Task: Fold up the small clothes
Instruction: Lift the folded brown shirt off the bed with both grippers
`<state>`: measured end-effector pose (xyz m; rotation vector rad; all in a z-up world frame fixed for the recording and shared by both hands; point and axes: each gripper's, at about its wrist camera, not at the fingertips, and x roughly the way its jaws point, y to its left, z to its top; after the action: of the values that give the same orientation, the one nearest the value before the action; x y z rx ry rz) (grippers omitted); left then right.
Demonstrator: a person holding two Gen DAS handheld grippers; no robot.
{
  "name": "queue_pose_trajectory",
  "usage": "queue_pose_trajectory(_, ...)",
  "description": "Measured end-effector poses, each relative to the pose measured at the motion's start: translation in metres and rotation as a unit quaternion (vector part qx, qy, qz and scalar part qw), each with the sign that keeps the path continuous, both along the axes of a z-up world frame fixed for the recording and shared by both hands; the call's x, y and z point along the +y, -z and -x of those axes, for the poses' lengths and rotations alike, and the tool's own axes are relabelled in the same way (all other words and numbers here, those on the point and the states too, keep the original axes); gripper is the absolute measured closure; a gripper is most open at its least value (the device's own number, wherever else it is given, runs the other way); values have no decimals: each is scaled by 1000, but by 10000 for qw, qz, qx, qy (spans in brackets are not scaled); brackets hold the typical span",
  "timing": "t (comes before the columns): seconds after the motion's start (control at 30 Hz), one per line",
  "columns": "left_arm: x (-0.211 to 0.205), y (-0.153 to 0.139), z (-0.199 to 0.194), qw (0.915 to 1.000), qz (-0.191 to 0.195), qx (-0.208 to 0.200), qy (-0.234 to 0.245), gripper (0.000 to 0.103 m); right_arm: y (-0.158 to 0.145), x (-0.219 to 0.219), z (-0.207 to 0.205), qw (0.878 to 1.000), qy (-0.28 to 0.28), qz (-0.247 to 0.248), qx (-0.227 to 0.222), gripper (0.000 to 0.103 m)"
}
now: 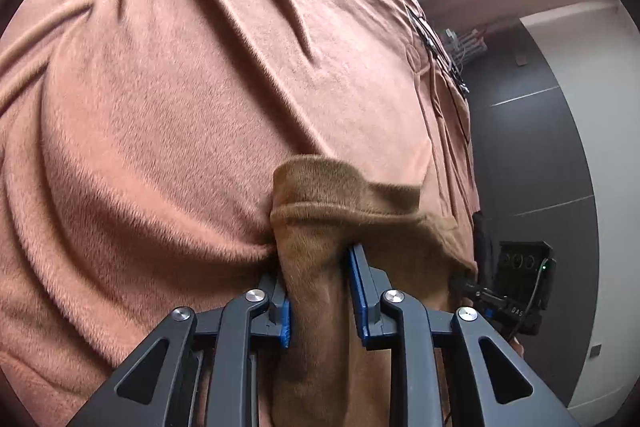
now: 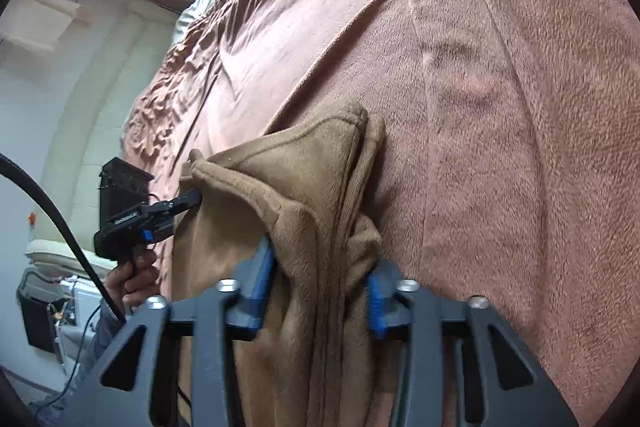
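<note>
clamping brown garment (image 1: 320,267): l hand-held gripper (image 1: 320,291) & r hand-held gripper (image 2: 320,283), over pink blanket (image 1: 180,87).

My left gripper (image 1: 320,291) and right gripper (image 2: 320,287) are black angular frames with triangular cut-outs, round silver screws at the pivots and ribbed blue pads (image 1: 362,295) lining the fingers. A black cable (image 2: 60,223) runs past my hand (image 2: 134,277).
</note>
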<state>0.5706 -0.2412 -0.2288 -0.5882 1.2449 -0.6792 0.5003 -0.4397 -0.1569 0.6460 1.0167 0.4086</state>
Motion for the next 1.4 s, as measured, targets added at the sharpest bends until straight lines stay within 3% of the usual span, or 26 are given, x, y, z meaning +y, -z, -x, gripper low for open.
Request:
queue_pose_trajectory(0.1,1,-7,2,9999,-8,-102,-18,94,-9,9,4,9998,55,207,-22,88)
queue_pose_trajectory(0.47,5,-79,32,9967,149,-797,74,96,-68,54,57,9923,201,998,-701,90)
queue_pose_trajectory(0.83,13,-155,82,9893,390,-1407,32,96,-129,65,152,9803,377,1296,-1445,90)
queue_pose_trajectory(1.4,52,-273,189,9653,819,-2479,-83,96,-222,99,315,9519,420,1646,-2549,91)
